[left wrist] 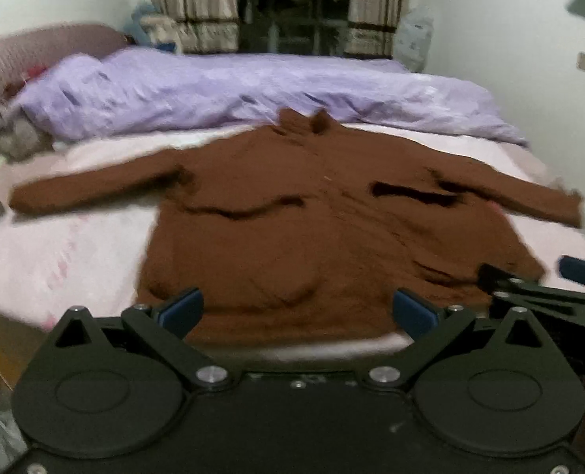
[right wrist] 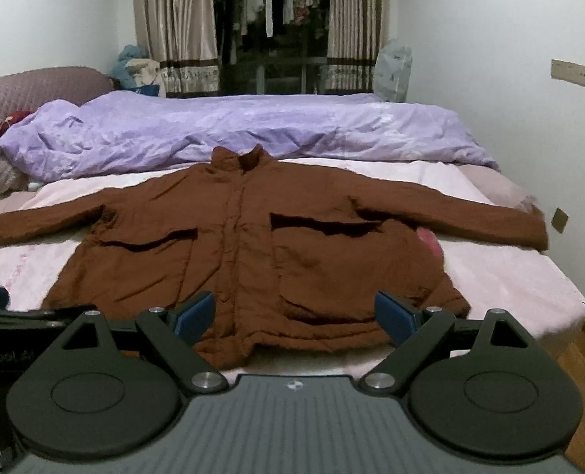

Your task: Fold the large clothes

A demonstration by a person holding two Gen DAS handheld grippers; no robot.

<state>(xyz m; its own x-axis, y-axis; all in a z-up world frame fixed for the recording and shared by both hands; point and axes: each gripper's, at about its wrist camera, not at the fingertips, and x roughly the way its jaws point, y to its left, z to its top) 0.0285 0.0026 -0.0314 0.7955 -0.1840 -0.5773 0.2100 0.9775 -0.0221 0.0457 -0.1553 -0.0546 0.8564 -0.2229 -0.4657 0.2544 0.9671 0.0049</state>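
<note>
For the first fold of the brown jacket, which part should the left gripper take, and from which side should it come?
Probably the cuff of the left sleeve, approached from the outer left side. The brown jacket lies flat, front up, both sleeves spread straight out on the pink sheet, so that cuff is a free end with bare sheet beside it. The left gripper is open and holds nothing.

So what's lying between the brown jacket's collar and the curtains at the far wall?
The crumpled purple duvet lies across the bed between the jacket and the curtains, clearest in the right wrist view.

Both views are taken from the bed's near edge, faced forward past the fingertips toward the curtains. The brown jacket ahead is shared, seen close.
</note>
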